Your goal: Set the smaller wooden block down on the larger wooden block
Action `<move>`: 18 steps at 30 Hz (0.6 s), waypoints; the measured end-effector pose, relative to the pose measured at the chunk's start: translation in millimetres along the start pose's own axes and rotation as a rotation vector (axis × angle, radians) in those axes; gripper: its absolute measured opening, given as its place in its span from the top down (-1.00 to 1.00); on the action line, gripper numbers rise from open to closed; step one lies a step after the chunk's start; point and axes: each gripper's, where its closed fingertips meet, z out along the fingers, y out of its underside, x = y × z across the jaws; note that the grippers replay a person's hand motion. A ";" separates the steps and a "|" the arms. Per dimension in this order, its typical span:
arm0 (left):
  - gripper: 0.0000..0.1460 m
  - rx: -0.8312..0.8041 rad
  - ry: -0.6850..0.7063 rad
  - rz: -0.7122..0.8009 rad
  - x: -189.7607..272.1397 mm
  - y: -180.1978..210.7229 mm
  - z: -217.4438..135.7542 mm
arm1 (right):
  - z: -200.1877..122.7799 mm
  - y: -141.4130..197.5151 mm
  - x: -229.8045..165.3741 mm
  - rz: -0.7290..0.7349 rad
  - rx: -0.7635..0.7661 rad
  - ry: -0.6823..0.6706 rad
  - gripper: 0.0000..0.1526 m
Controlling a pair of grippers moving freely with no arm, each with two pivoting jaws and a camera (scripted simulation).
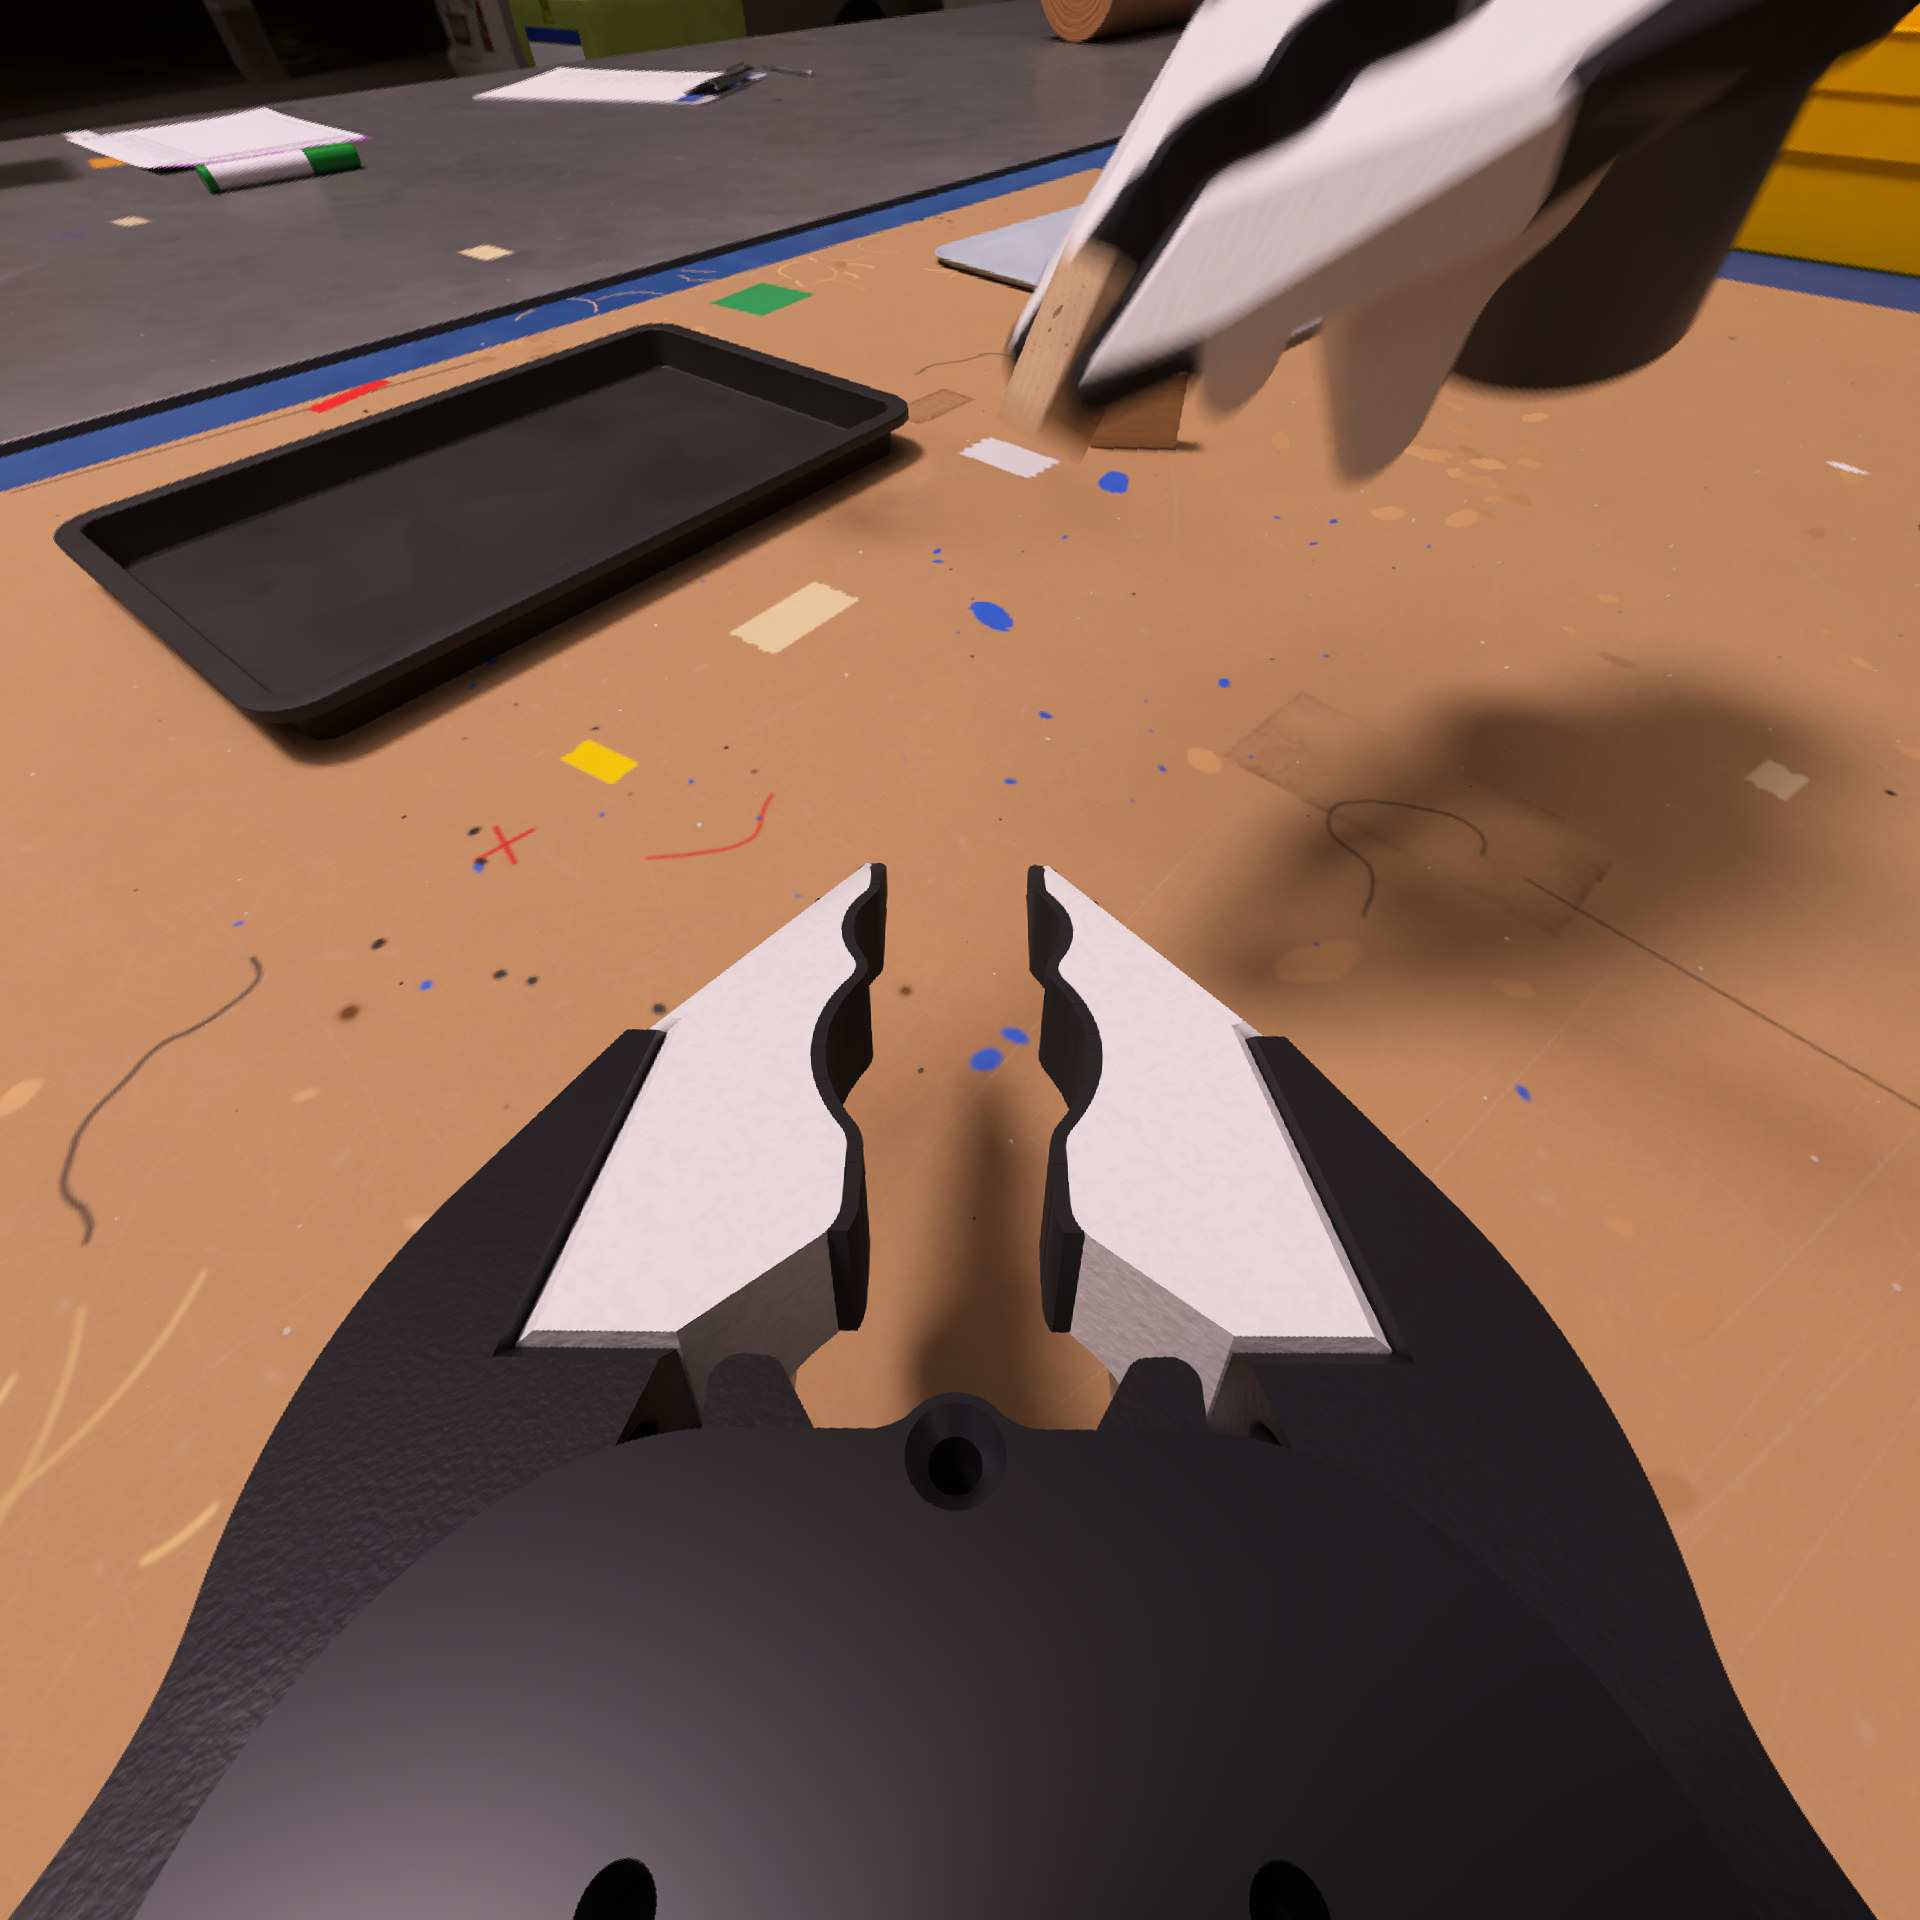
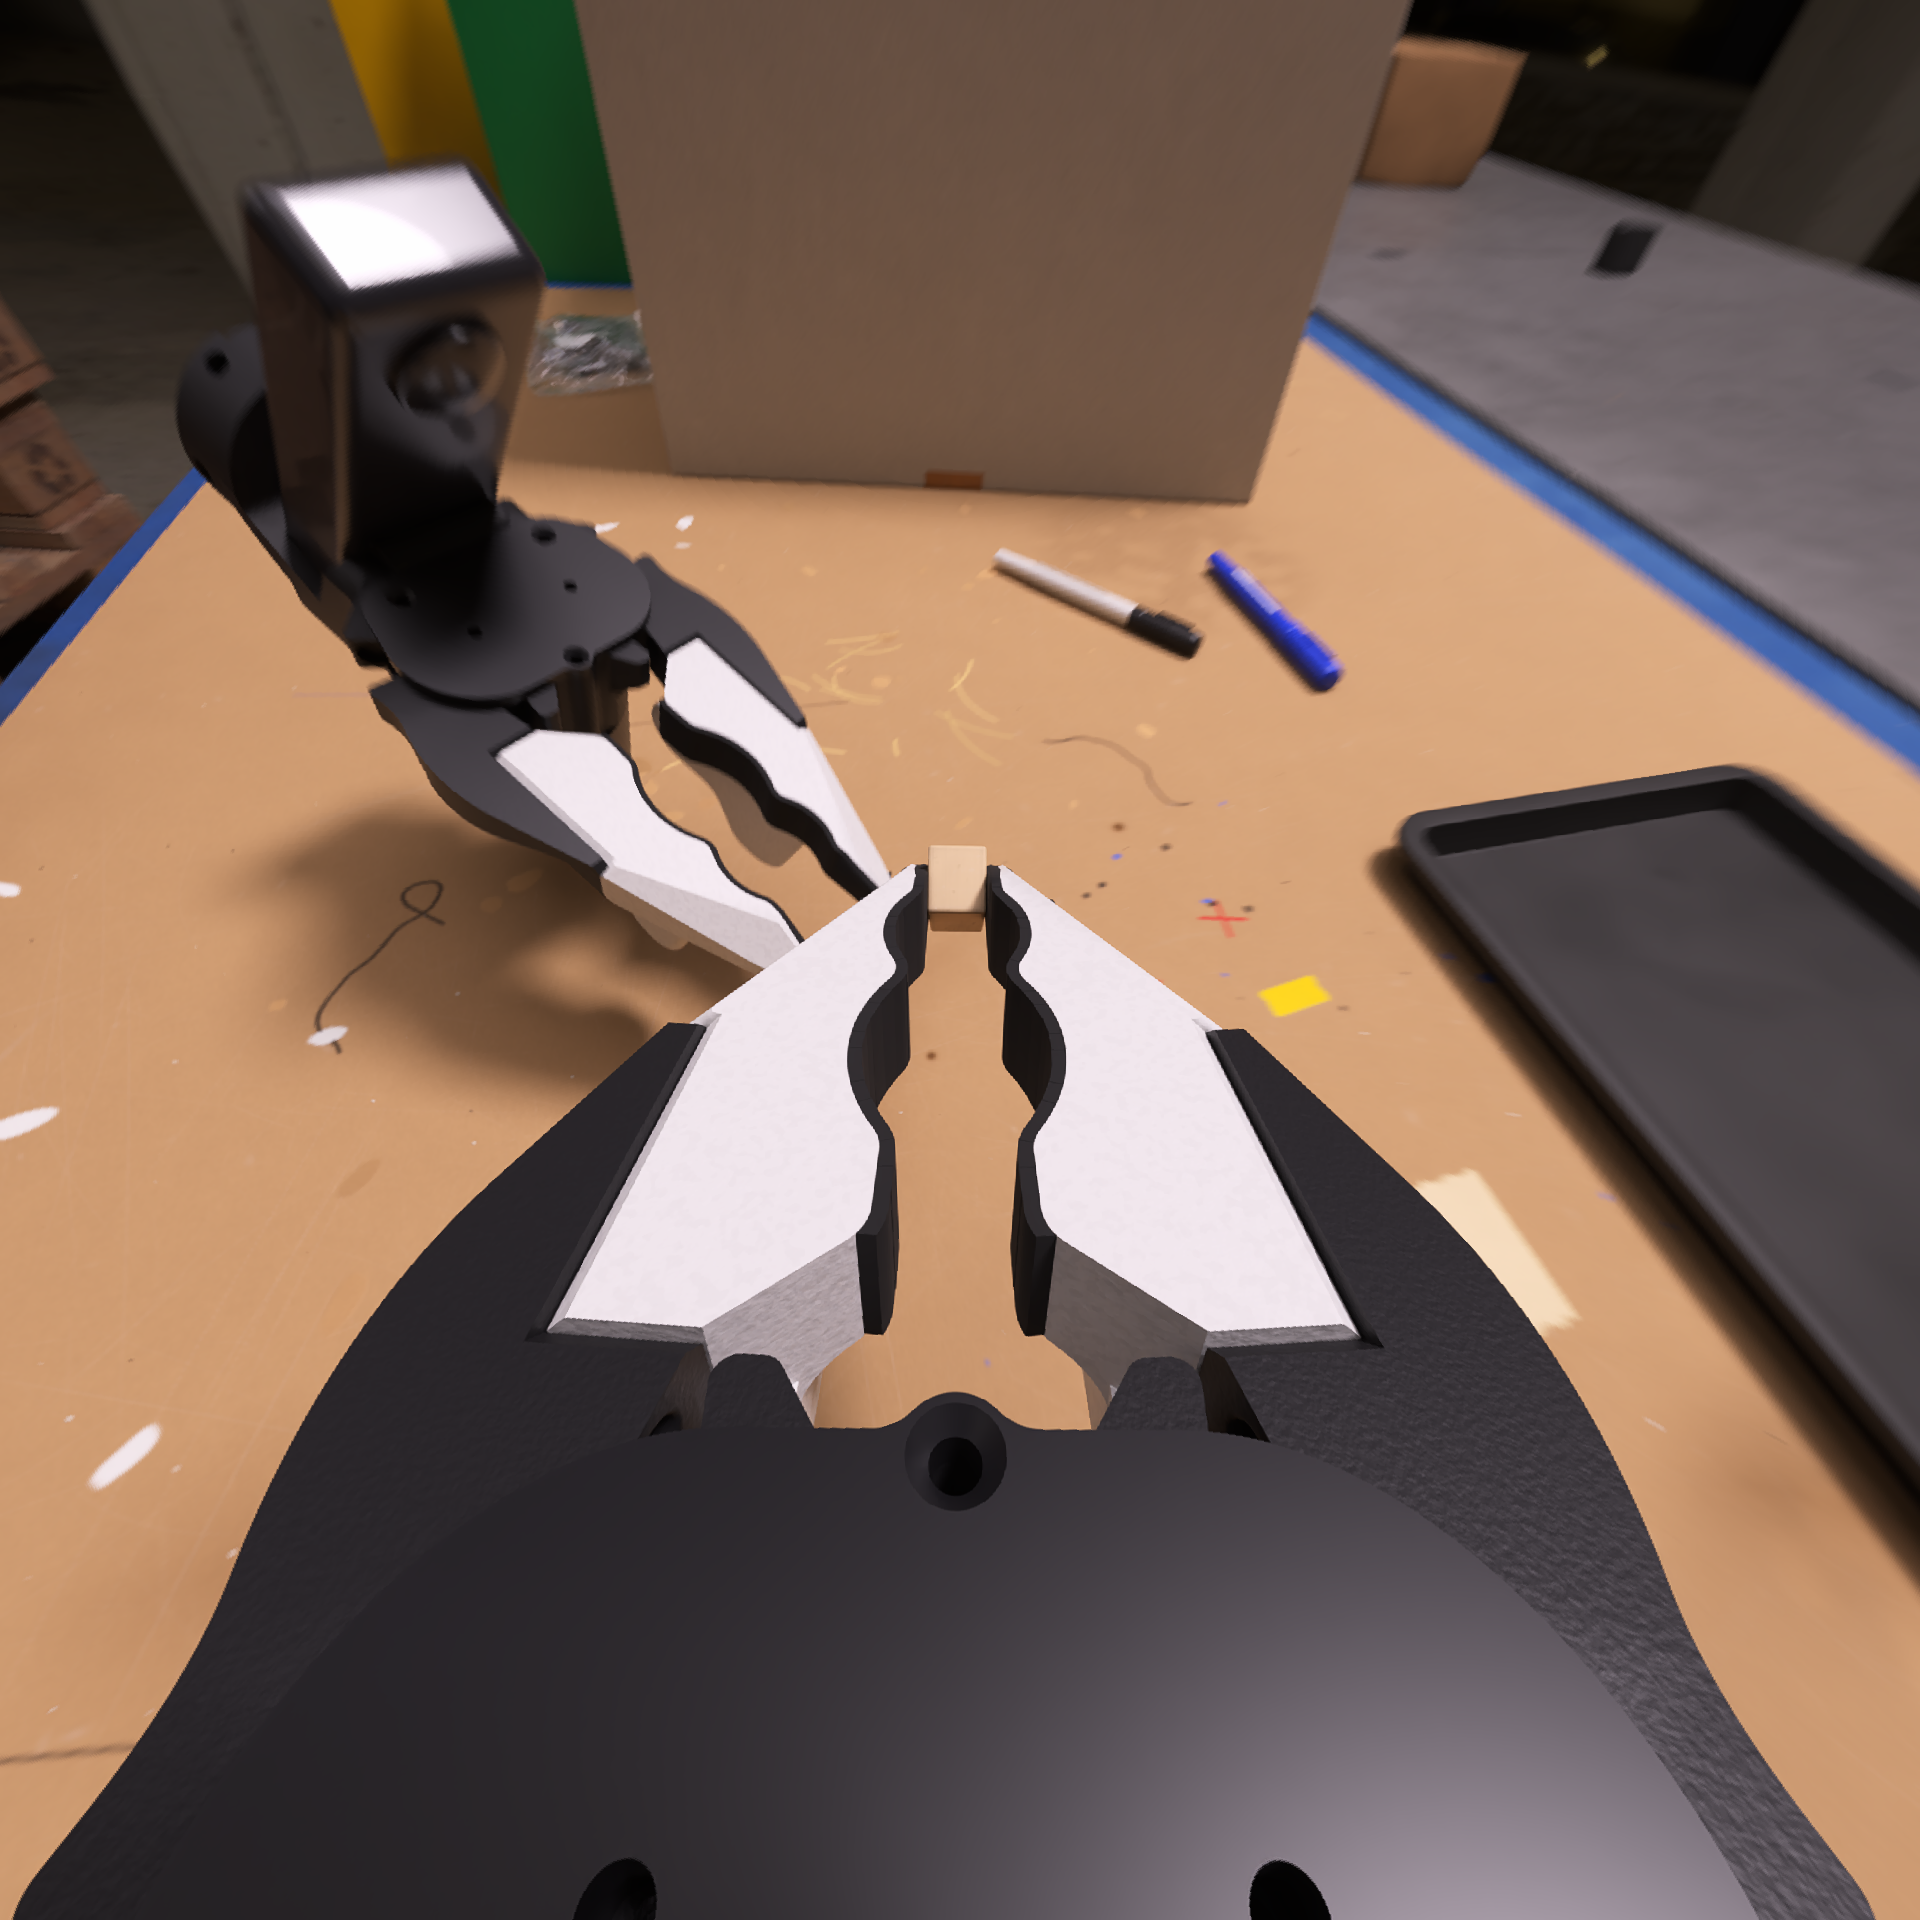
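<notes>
On the left of the left wrist view, a black tray (image 1: pixel 468 520) lies flat on the tan worktop (image 1: pixel 1351 1091). It has nothing in it. A small yellow square of tape (image 1: pixel 600 762) is stuck on the worktop just in front of the tray. A green square (image 1: pixel 764 299) is stuck behind it.

In the middle, close up, is the left tool (image 1: pixel 956 883). Its two white fingers are a little way apart. Bare worktop shows in the gap, and it holds nothing.

Far off on the right is the right tool (image 1: pixel 1070 384). It looks blurry. Its tips pinch a small wooden block (image 1: pixel 1055 332), which is tilted and down low by the worktop. A darker piece of wood (image 1: pixel 1138 416) sits on the worktop right behind it. The tool hides most of this piece. I cannot tell if the two bits of wood touch.

In the right wrist view, the left tool is on the left and points in at the middle. In the middle, the right tool's fingers are almost closed, with the small block squeezed between their very tips. Behind that stands a big cardboard box (image 2: pixel 966 260). To the right of the block, farther off, lie a white pen (image 2: pixel 1091 603) and a blue pen (image 2: pixel 1273 623), a little apart. The black tray is at the right edge.
</notes>
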 end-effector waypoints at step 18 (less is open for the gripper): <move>0.70 -0.030 0.003 0.014 5.2 3.6 2.0 | -217.6 85.2 168.9 0.305 -0.301 0.565 0.87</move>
